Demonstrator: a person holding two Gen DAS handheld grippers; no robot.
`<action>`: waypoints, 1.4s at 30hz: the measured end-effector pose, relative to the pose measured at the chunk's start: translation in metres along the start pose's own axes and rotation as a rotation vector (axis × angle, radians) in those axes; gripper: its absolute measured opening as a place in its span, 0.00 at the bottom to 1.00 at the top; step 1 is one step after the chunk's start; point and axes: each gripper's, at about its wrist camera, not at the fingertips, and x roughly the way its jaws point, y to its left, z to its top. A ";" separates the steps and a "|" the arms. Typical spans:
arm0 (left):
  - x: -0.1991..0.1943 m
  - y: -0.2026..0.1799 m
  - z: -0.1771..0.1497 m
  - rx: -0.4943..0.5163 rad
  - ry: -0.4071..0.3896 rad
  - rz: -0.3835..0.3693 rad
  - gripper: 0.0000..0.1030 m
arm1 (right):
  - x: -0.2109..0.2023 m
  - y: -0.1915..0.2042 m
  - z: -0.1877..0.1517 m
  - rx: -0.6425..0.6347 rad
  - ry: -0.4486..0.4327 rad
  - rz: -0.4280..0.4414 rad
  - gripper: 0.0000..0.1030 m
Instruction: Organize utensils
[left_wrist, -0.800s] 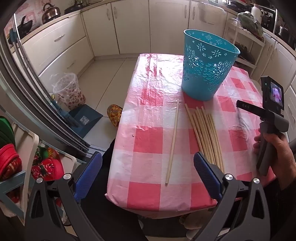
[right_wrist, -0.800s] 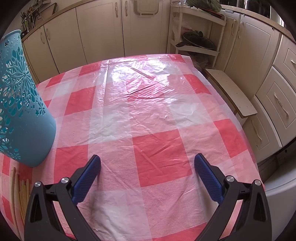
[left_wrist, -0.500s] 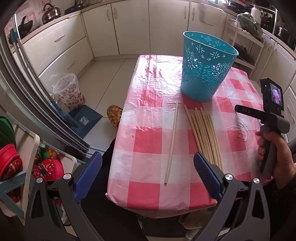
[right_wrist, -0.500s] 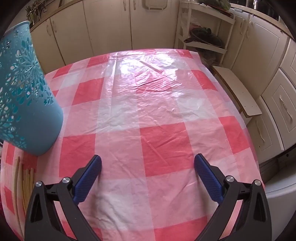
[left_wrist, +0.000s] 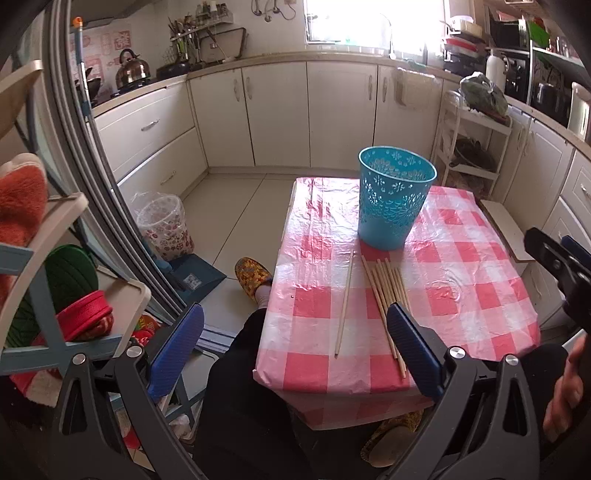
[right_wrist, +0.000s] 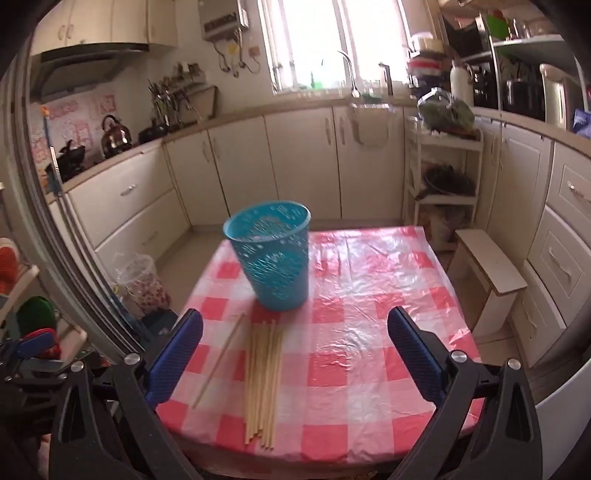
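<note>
Your left gripper sits at the bottom of its own view with both blue pads spread wide apart and nothing between them; it hangs over the near left corner of the table, with your dark trouser leg and a patterned slipper showing below it. Your right gripper is likewise wide apart and empty, low in its own frame, above the near edge of the table. In the left view your right hand shows at the lower right edge, and part of the right gripper's black body juts in at the right edge above it.

You have the task's things in the middle of both frames. A bundle of wooden sticks lies flat on the red-and-white checked tablecloth, roughly side by side and running from the near edge toward the far side. One single stick lies apart, just to the left of the bundle, slightly angled to it. Beyond their far ends stands the blue perforated basket, upright, mouth open upward. In your right view the same bundle sits between the pads in the frame, lower centre, with the lone stick to its left and the basket above them. That view is somewhat blurred.
</note>
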 end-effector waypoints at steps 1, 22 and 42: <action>-0.013 0.003 -0.002 -0.006 -0.018 -0.002 0.92 | -0.016 0.006 0.000 -0.003 -0.028 0.007 0.93; -0.150 0.045 -0.061 -0.057 -0.204 -0.043 0.92 | -0.165 0.071 -0.072 -0.012 -0.255 0.067 0.93; -0.162 0.053 -0.068 -0.071 -0.222 -0.050 0.92 | -0.186 0.080 -0.071 -0.036 -0.277 0.062 0.93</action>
